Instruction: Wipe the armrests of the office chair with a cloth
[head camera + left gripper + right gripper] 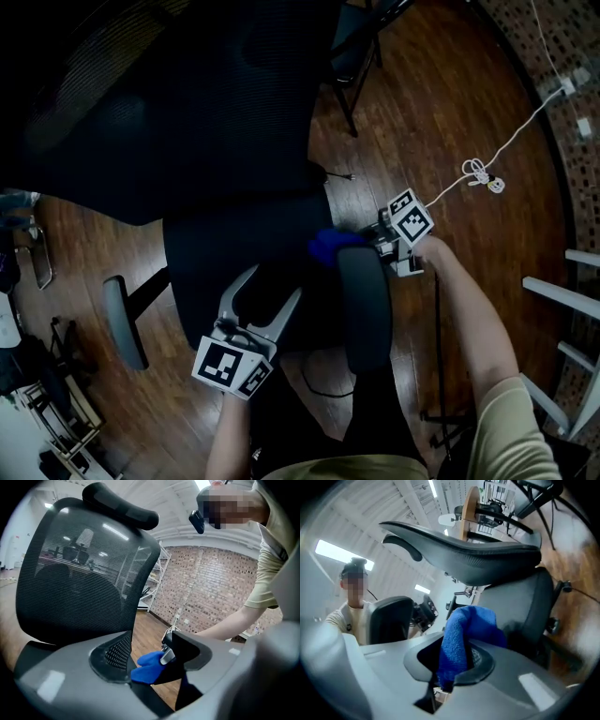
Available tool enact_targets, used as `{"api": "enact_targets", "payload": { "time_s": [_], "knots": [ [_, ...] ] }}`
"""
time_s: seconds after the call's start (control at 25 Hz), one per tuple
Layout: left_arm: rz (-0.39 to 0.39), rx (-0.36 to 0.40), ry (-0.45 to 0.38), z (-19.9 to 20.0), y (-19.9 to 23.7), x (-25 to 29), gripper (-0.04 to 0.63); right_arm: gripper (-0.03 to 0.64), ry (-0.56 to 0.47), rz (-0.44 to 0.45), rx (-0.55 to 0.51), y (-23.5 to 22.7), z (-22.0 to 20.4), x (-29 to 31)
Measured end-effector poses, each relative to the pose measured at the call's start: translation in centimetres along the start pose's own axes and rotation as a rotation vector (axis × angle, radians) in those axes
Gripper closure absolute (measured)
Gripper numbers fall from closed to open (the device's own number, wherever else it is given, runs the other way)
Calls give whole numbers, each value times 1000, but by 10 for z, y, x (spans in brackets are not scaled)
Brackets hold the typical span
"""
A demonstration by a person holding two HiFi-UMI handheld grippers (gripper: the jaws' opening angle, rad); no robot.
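- Two tongs are in view. The right tongs (pixel 367 242) are clamped on the blue cloth (pixel 328 246). The left tongs (pixel 275 283) stand apart with nothing between them, over the seat (pixel 225 253).
- Cloth location: at the far end of the right-hand armrest (pixel 366 309), the end nearest the backrest (pixel 79 573). Contact with the pad cannot be confirmed.
- Governing relation: the armrest's long axis runs from the cloth back toward the person. The next stroke is judged to run along that axis toward the near end, made by the right tongs, which are the nearer.
- The other armrest (pixel 124 323) lies well apart, beyond the seat, on the side of the left tongs.
- Head view: gives the full armrest length and both tongs, but little cloth detail.
- Right gripper view: shows the cloth (pixel 461 634) bunched and pinched between the jaws.
- Left gripper view: shows the cloth (pixel 149 667) side-on against the dark armrest end.
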State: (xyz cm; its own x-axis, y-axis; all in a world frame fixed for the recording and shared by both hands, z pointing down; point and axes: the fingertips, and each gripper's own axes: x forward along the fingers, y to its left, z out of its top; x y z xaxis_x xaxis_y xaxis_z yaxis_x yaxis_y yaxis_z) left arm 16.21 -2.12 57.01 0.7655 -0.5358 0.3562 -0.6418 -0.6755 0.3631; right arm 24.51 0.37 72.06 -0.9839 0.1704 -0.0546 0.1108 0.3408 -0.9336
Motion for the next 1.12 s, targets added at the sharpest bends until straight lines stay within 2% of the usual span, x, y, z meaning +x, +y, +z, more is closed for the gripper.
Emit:
{"api": "enact_targets", "payload": {
  "time_s": [0.12,0.28,0.4,0.48,0.56,0.68,0.8,0.88,1.0,1.12],
  "knots": [
    [-4,5,-14,3,-3,-3,331,588,-15,120,26,32,-2,0],
    [-3,10,-26,6,-2,-12,331,588,-108,244,57,58,-5,-3],
    [2,9,-34,8,-1,-17,331,597,-200,284,76,64,-6,-7],
    [3,12,-39,10,-1,-21,331,595,-258,262,60,63,-6,-10],
    [-2,19,-40,12,-2,-25,331,592,-318,142,-7,54,-6,-14],
    [-30,38,-36,19,-7,-32,331,591,-484,-134,-74,34,-15,-40],
    [-76,78,-32,24,-22,-33,331,591,-708,-370,-32,14,-52,-77],
    [-118,114,-23,25,-37,-32,331,589,-818,-496,54,-1,-99,-89],
    [-154,138,-5,26,-61,-29,331,590,-844,-607,202,-30,-168,-76],
    [-178,146,27,23,-88,-28,331,589,-829,-605,294,-47,-202,-46]
  ]
}}
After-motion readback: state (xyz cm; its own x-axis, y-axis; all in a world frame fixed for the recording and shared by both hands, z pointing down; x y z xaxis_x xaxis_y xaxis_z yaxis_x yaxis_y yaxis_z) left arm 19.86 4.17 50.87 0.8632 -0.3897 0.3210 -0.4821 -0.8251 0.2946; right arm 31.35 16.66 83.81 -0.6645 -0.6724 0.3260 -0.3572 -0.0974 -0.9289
